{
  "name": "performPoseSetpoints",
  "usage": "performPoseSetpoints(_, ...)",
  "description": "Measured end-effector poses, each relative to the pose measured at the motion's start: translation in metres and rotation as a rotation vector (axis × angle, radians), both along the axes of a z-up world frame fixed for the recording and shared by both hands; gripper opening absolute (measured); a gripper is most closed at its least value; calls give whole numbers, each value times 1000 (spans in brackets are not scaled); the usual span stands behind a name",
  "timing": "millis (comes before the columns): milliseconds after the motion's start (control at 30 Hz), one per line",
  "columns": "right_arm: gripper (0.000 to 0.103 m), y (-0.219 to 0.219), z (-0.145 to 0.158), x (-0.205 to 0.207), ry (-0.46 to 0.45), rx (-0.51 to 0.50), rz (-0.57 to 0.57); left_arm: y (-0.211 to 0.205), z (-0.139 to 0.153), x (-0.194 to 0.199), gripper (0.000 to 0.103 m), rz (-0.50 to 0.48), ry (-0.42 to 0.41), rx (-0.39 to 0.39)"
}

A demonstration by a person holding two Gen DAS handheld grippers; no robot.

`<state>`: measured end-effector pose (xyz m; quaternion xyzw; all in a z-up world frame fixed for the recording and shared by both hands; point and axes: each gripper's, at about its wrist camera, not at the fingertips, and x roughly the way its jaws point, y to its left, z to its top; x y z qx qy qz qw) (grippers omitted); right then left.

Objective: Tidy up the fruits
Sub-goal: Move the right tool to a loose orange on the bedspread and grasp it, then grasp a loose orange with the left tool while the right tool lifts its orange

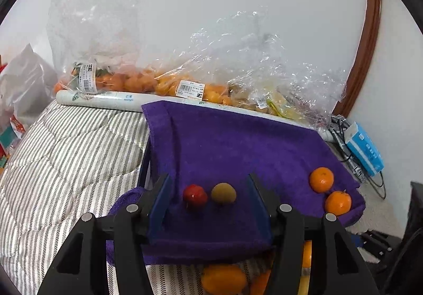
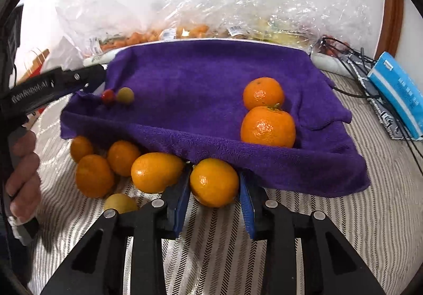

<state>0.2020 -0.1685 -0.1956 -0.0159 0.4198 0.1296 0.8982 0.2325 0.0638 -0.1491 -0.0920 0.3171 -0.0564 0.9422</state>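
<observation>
Two round mandarins [image 2: 267,126] are seen on the purple towel [image 2: 206,78], one touching the other, the nearer one carrying a small green stem stub. At the towel's far left edge a small red fruit [image 2: 108,96] and a small olive-green fruit [image 2: 125,95] are set side by side, just touching. Below the towel's front edge, on the striped cover, a loose cluster of glossy orange fruits [image 2: 95,174] is gathered, with an oval one [image 2: 156,172] among them. One orange fruit [image 2: 214,182] is flanked by two blue pads; contact seems likely but cannot be confirmed. A pale yellow fruit [image 2: 120,203] is partly hidden.
</observation>
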Motion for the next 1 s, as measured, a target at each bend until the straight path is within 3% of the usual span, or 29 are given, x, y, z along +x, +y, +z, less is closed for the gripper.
performPoseSetpoints(133,35,-6,7,-6,-43,35,-8,-2,1,-7,55,-3,-18,48)
performPoseSetpoints(200,35,-7,11,-12,-70,26,6,0,3,-9,55,-36,-21,34)
performPoseSetpoints(300,35,-13,15,-19,-90,22,14,0,2,-13,55,-58,33,23)
performPoseSetpoints(467,35,-27,21,-30,-104,44,13,-1,0,-40,55,-73,57,17)
performPoseSetpoints(600,35,-34,23,-40,-112,56,10,0,-8,-50,50,-101,109,-19)
performPoseSetpoints(767,35,-39,18,-45,-103,70,10,-7,-19,-53,43,-111,133,47)
performPoseSetpoints(1000,35,-40,15,-51,-93,68,8,-5,-28,-47,36,-150,170,4)
